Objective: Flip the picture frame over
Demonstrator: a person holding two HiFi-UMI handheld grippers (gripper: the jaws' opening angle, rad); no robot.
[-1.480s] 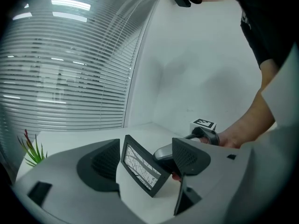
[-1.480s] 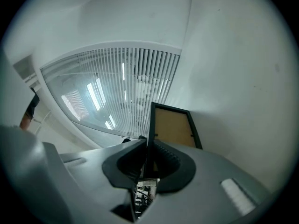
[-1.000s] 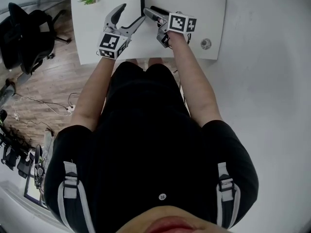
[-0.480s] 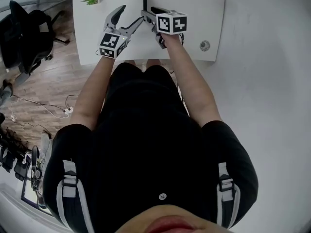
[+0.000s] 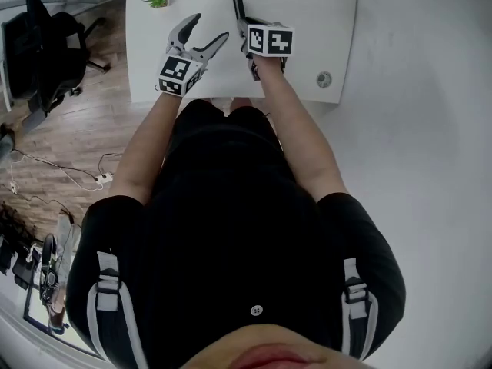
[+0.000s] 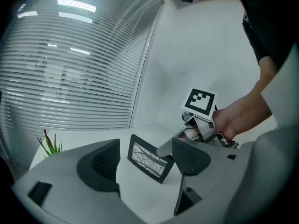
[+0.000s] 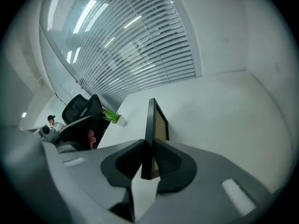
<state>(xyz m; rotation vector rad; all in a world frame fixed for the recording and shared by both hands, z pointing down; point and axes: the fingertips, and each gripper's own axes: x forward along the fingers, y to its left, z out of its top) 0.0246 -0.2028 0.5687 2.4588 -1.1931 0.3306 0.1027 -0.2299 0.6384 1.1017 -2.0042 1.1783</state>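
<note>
Our right gripper (image 7: 148, 162) has just closed its jaws on the upended frame (image 7: 152, 120); our left gripper (image 6: 147, 158) hangs nearby, jaws apart.

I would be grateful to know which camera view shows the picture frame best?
The left gripper view: the picture frame faces it, tilted, picture visible. The right gripper view sees it edge-on, clamped between the right tongs, whose jaws have just been closing. The head view shows only a thin dark strip from above.
</note>
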